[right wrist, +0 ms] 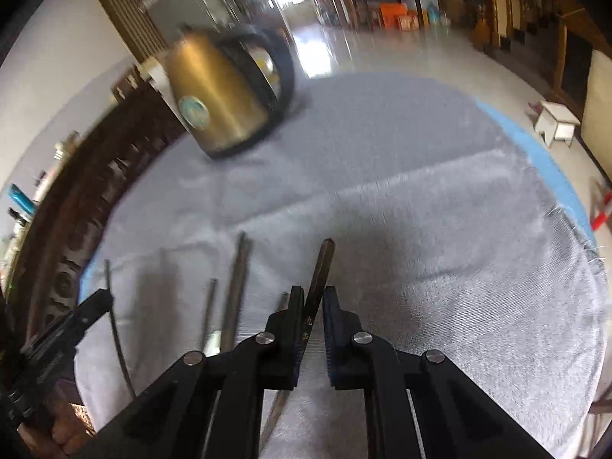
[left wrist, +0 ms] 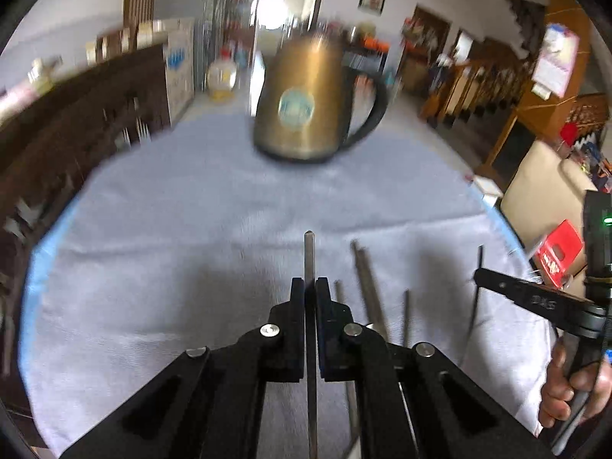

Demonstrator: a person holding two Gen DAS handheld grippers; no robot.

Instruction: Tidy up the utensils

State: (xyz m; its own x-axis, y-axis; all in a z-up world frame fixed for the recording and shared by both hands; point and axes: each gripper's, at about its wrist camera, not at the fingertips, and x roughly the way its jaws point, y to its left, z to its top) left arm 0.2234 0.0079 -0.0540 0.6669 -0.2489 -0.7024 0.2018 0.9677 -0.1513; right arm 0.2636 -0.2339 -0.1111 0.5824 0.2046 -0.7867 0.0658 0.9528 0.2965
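In the left wrist view my left gripper [left wrist: 310, 284] is shut on a slim silvery utensil [left wrist: 309, 256] that sticks out past its fingertips, above the pale grey cloth [left wrist: 183, 237]. In the right wrist view my right gripper [right wrist: 313, 291] is shut on a dark slim utensil [right wrist: 323, 264] that leans to the right. Several more slim utensils [left wrist: 365, 283] lie side by side on the cloth between the two grippers, also visible as utensils [right wrist: 235, 287] left of the right gripper. Each gripper appears edge-on in the other's view: the right gripper [left wrist: 482, 277] and the left gripper [right wrist: 104, 299].
A brass-coloured kettle [left wrist: 306, 107] with a black handle stands at the far side of the cloth, the same kettle [right wrist: 218, 99] at upper left. A dark wooden cabinet [left wrist: 76, 122] borders the table's left. A red box [left wrist: 558, 252] and a white stool [right wrist: 554, 122] lie beyond the right edge.
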